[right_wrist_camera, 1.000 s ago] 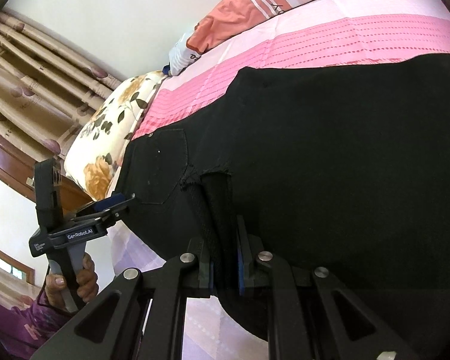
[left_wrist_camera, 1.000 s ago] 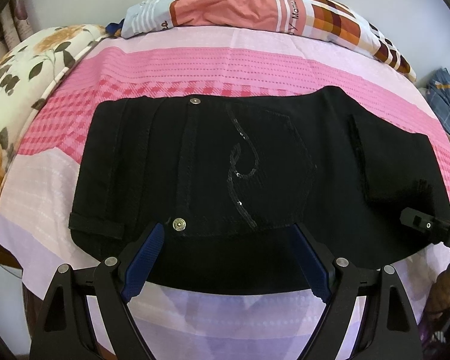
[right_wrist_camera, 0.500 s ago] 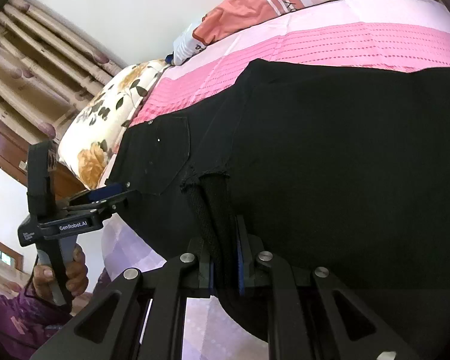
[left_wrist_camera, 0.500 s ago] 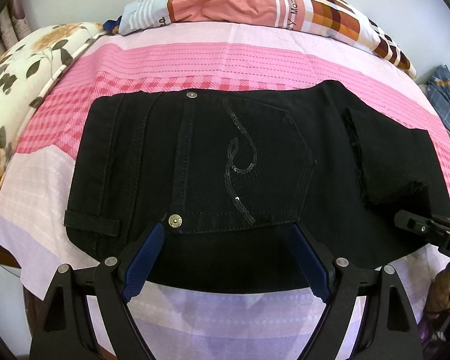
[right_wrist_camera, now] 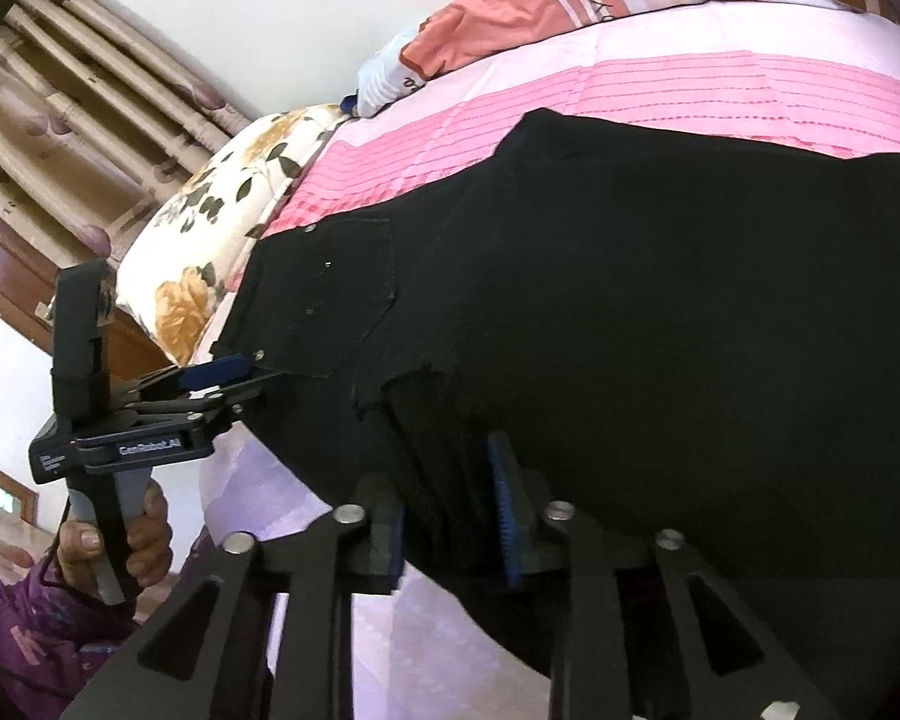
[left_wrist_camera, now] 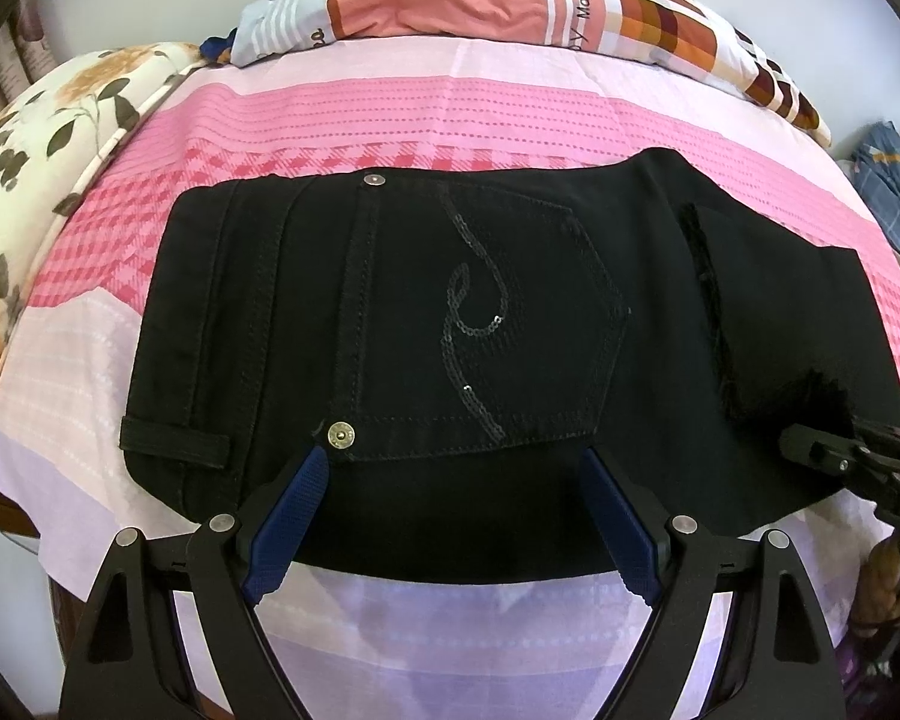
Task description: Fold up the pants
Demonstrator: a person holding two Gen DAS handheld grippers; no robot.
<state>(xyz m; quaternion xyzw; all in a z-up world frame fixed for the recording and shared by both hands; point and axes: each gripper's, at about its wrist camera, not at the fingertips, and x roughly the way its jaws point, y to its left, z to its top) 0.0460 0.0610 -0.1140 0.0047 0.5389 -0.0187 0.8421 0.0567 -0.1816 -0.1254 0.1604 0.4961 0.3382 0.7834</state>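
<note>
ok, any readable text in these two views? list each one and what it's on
"GenRobot.AI": white print on the body of the left claw, right wrist view.
"Mama's f…": on a white stripe of the folded quilt, the rest lost in a fold.
"…ea": loose letters on the quilt's pale end, partial.
Small white print beside the brand name: too small to read.
Pants: no text.

Left gripper (left_wrist_camera: 453,480): fingers (left_wrist_camera: 288,516) spread wide, nothing between them, angled steeply down. In the right wrist view a hand (right_wrist_camera: 120,540) in a purple sleeve (right_wrist_camera: 24,648) grips its handle.

Right gripper (right_wrist_camera: 450,510): jaws have just been opening; blue pads now stand apart from the black fabric fold lying between them, no longer pressing it. Gripper tilted down.
</note>
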